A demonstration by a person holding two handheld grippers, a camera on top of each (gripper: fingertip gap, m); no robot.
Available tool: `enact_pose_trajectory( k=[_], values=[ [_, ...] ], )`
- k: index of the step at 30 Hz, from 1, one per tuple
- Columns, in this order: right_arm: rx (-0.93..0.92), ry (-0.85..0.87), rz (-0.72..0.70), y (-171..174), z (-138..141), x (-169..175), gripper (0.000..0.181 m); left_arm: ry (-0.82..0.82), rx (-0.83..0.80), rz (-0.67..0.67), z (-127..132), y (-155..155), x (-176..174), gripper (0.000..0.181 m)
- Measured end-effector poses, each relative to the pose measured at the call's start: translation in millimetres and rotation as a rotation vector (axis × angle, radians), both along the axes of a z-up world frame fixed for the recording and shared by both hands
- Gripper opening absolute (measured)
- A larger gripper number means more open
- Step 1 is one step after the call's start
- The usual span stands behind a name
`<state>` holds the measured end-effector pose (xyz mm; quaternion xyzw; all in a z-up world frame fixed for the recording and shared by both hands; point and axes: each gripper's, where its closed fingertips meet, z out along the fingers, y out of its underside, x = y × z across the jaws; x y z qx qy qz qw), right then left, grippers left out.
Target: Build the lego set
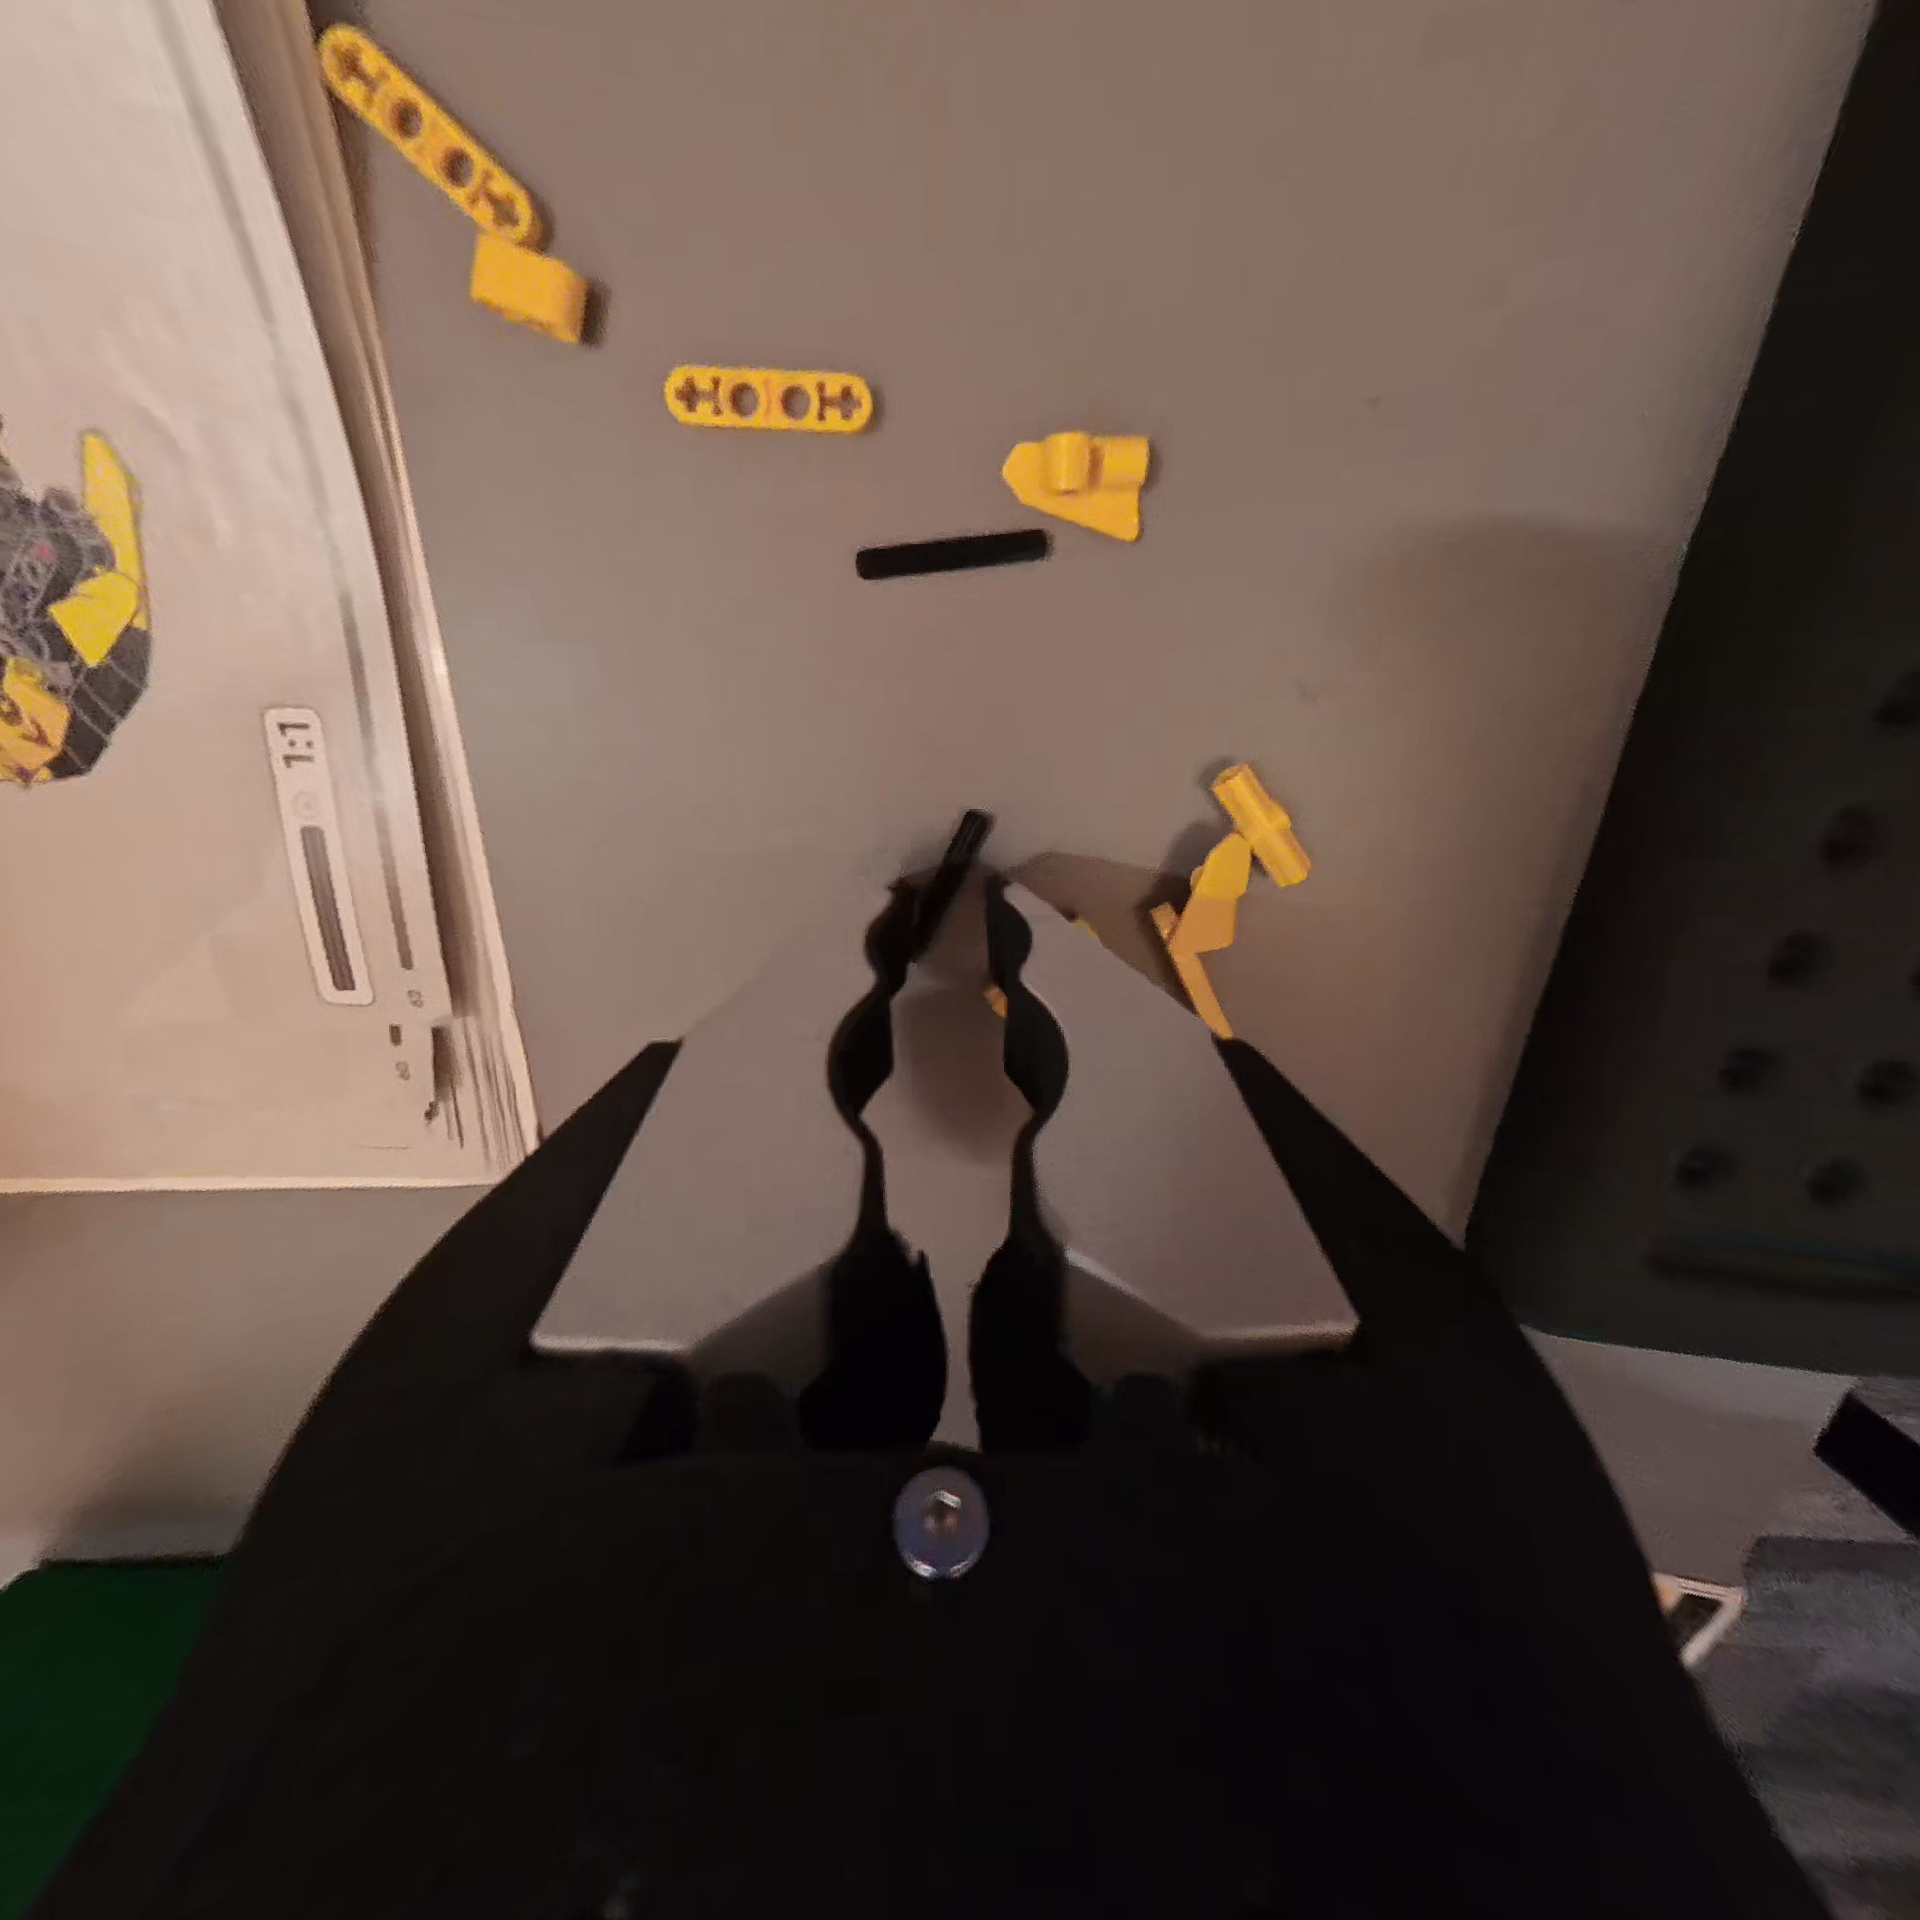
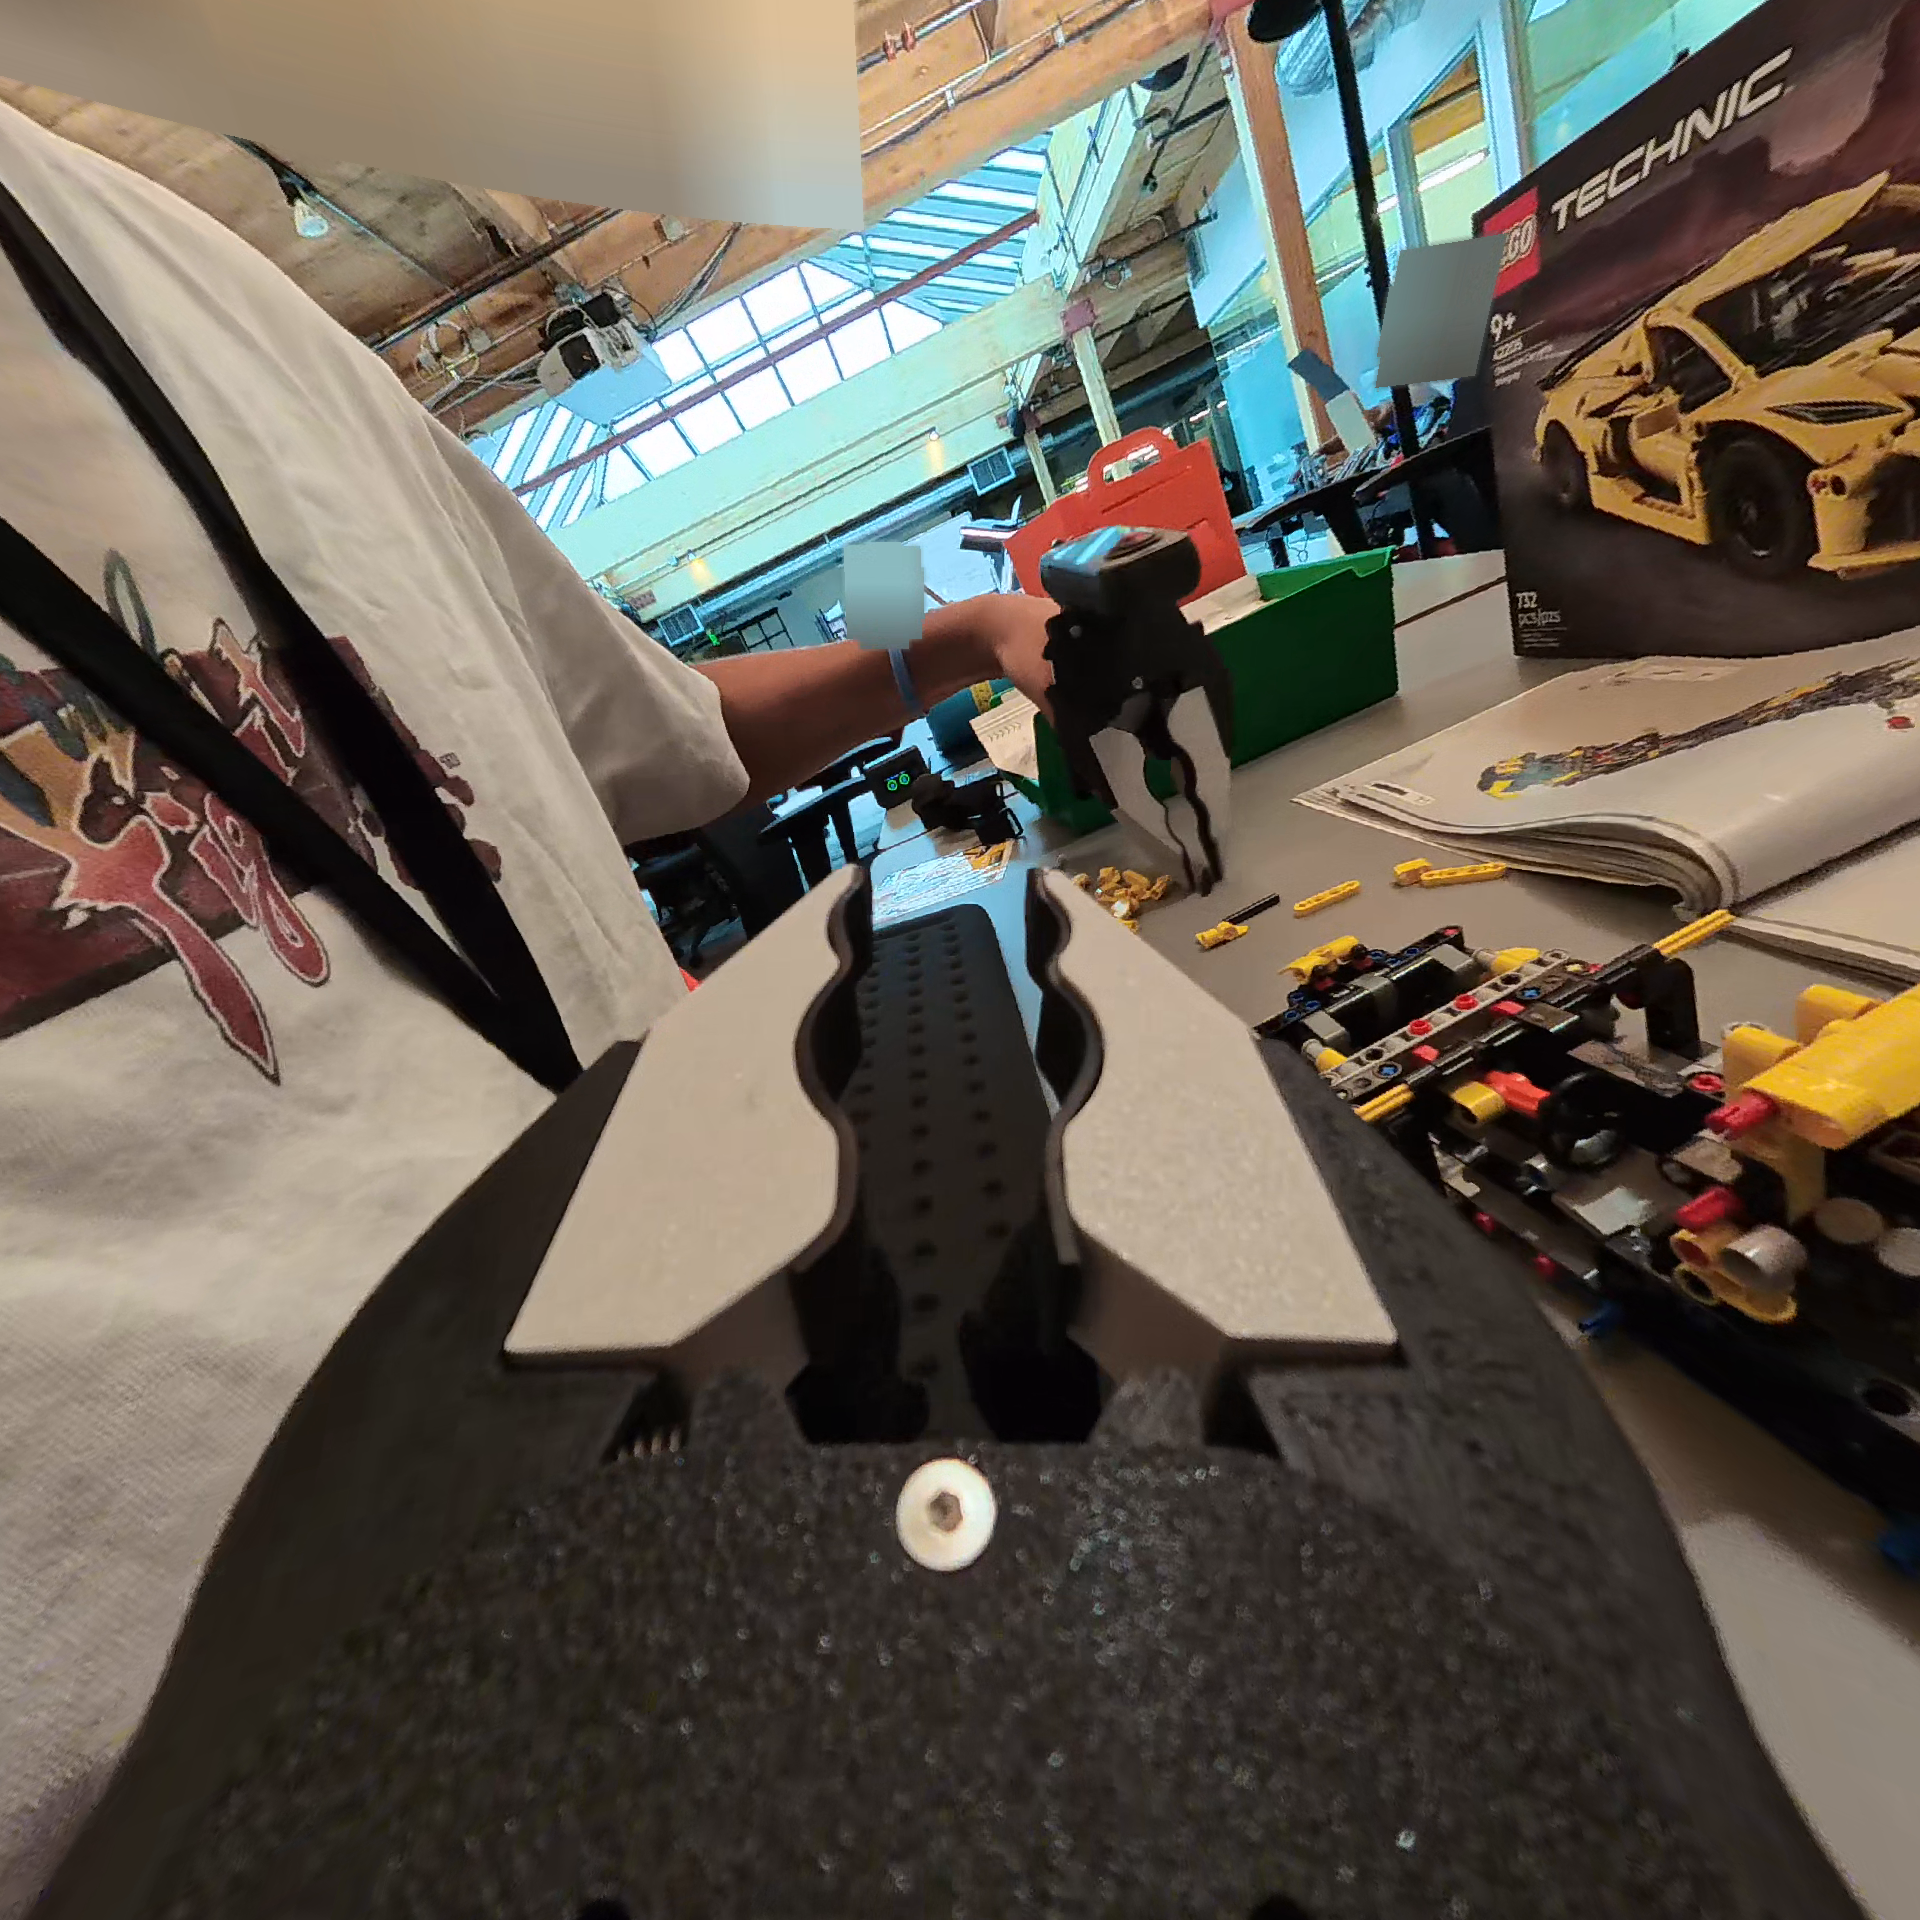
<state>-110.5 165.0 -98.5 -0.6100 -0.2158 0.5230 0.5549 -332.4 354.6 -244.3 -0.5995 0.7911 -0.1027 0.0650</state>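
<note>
We see grey fingers [image 2: 727, 1132] on the right gripper [image 2: 945, 894], its black body speckled. At two o'clock the box [image 2: 1704, 416] is dark with a yellow car pictured. At three o'clock the model [image 2: 1558, 1101] mixes black, grey, yellow and red. The bin [image 2: 1309, 644] at one o'clock is green, the bag [image 2: 1143, 499] orange-red. The shirt [image 2: 260, 727] at nine o'clock is white with a red print. In the left wrist view, yellow beams [image 1: 767, 399] and a black axle [image 1: 951, 554] lie on the grey table [image 1: 1351, 260].

Left tool [image 1: 951, 894]: black body, grey wavy-edged fingers, silver screw. Person: white printed T-shirt [image 2: 312, 727], blue wristband [image 2: 904, 681].
</note>
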Motion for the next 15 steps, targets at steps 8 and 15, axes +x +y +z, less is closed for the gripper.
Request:
enact_pose_trajectory(
  k=[8, 15],
  values=[
    [-0.013, 0.003, 0.010, 1, -1, -1, 0.029, 0.008, 0.136, -0.002, 17, 32, 8, 0.004],
    [-0.015, 0.004, 0.024, -1, -1, -3, 0.028, 0.005, 0.092, 0.035, 47, 99, 47, 0.004]
  ],
)
